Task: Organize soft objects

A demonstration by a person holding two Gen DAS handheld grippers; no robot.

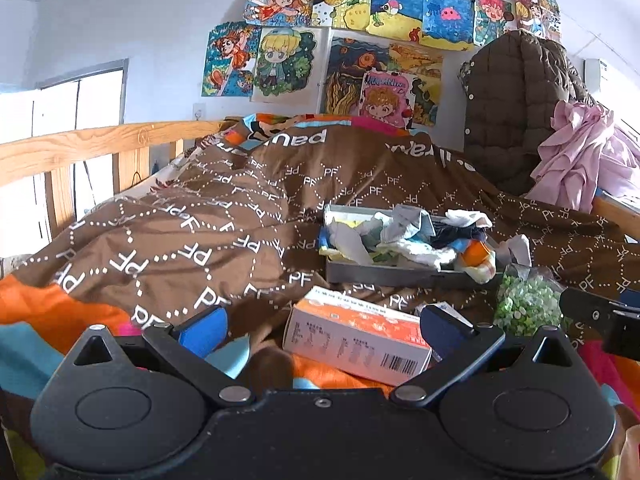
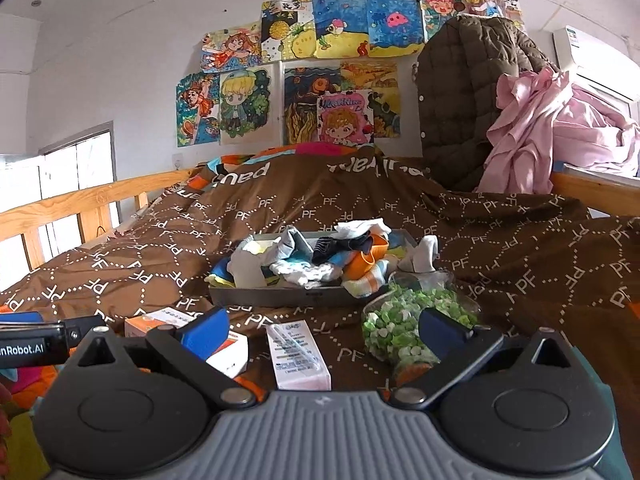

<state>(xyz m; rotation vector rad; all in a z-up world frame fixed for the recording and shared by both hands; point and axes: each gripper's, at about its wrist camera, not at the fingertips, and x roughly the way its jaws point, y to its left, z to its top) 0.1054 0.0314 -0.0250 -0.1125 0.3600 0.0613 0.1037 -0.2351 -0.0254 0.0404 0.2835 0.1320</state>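
A grey tray [image 1: 384,276] on the brown quilt holds a heap of socks and small cloths [image 1: 404,232]; it also shows in the right wrist view [image 2: 280,296], with its heap [image 2: 320,256]. A white sock [image 2: 424,254] lies just right of the tray. My left gripper [image 1: 324,326] is open and empty, low over an orange and white box [image 1: 356,336]. My right gripper [image 2: 324,328] is open and empty, with a white carton [image 2: 298,354] between its fingers and a clear bag of green and white pieces [image 2: 404,328] at its right finger.
The brown quilt [image 1: 200,216] covers the bed. A wooden rail [image 1: 80,144] runs along the left. A brown padded coat [image 2: 468,104] and pink clothes [image 2: 540,128] hang at the back right. The left gripper shows at the right wrist view's left edge [image 2: 40,340].
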